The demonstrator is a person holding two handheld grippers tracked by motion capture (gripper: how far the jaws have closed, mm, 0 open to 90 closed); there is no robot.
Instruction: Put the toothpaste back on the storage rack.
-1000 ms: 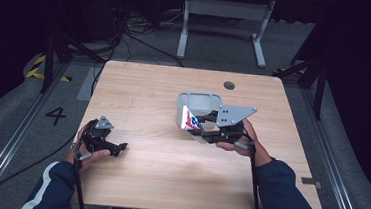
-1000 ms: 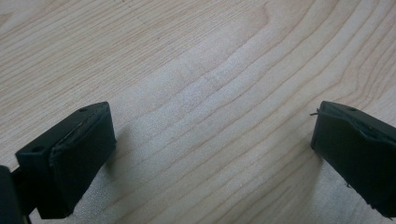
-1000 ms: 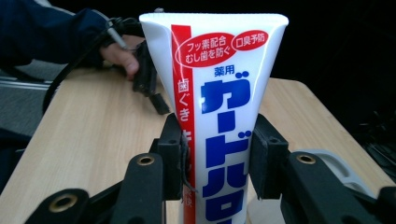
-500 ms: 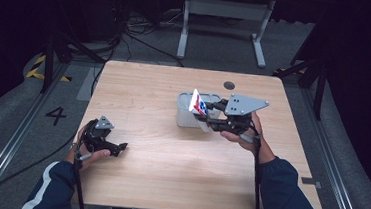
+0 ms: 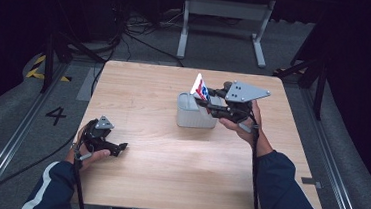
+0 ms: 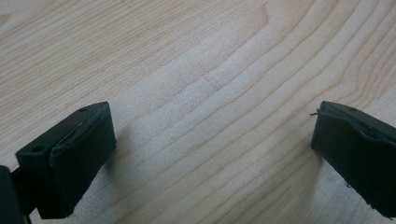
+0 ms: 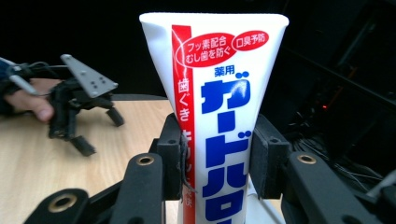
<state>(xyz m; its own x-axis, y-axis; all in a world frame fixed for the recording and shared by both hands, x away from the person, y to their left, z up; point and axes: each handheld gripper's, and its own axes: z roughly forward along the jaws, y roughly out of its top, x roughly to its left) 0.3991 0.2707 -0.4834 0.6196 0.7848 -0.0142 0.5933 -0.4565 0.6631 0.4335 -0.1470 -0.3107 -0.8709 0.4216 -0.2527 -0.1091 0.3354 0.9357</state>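
White and red, the toothpaste tube [image 7: 219, 116] is squeezed tight in the right gripper [image 5: 212, 106] just over the grey cup [image 5: 192, 116] — not dropped in yet — while the left gripper [image 5: 115, 146] rests open and empty on the table [image 5: 167, 178].

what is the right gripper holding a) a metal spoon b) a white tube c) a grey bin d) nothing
b: the right gripper has its jaws pressed on both sides of a white tube with blue and red print, held over the grey bin.
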